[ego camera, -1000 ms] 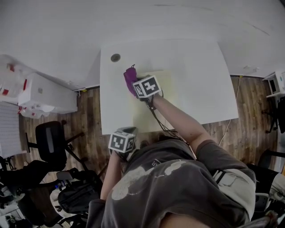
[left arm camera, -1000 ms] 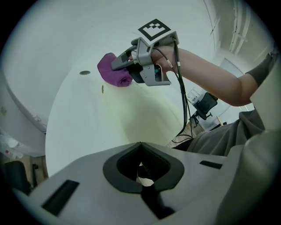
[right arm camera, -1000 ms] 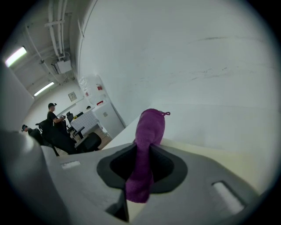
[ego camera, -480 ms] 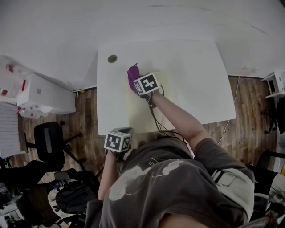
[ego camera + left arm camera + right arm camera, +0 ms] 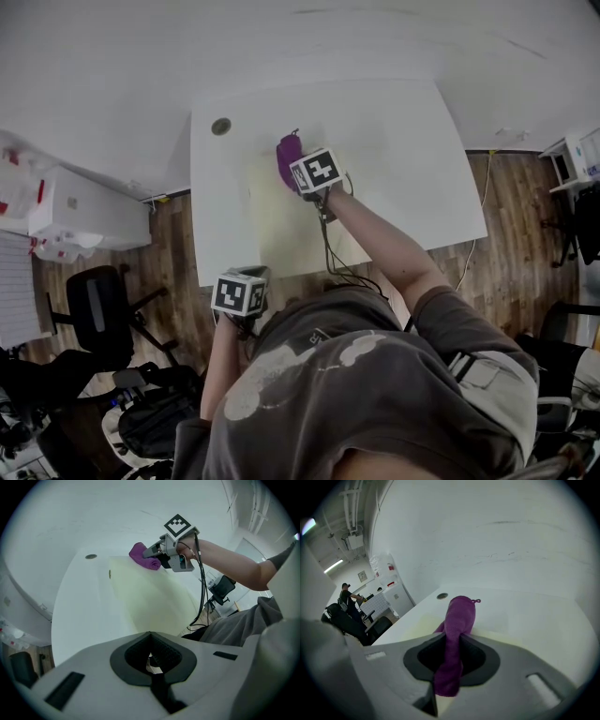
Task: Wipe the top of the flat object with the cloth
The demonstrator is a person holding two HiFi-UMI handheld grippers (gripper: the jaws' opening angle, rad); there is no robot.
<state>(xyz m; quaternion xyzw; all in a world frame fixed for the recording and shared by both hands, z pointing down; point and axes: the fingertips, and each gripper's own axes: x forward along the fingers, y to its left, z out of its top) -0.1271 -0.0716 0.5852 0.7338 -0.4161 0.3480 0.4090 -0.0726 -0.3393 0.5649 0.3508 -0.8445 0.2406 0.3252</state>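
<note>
A pale yellow flat mat (image 5: 281, 225) lies on the white table (image 5: 403, 159). A purple cloth (image 5: 287, 155) rests on the mat's far edge, and my right gripper (image 5: 298, 164) is shut on it. In the right gripper view the cloth (image 5: 459, 613) runs up between the jaws of the right gripper (image 5: 452, 644) and droops onto the mat (image 5: 417, 623). The left gripper view shows the cloth (image 5: 143, 557), the right gripper (image 5: 153, 551) and the mat (image 5: 150, 597) from the front. My left gripper (image 5: 255, 275) hovers at the table's front edge, its jaws (image 5: 151, 644) shut on nothing.
A round grommet hole (image 5: 221, 126) sits in the table's far left corner. White boxes (image 5: 84, 206) and a black office chair (image 5: 98, 305) stand on the wooden floor to the left. Cables (image 5: 337, 267) trail off the front edge from the right gripper.
The right gripper has slid the purple cloth to the right along the mat's far part, away from the grommet hole. The left gripper has stayed by the table's front edge.
</note>
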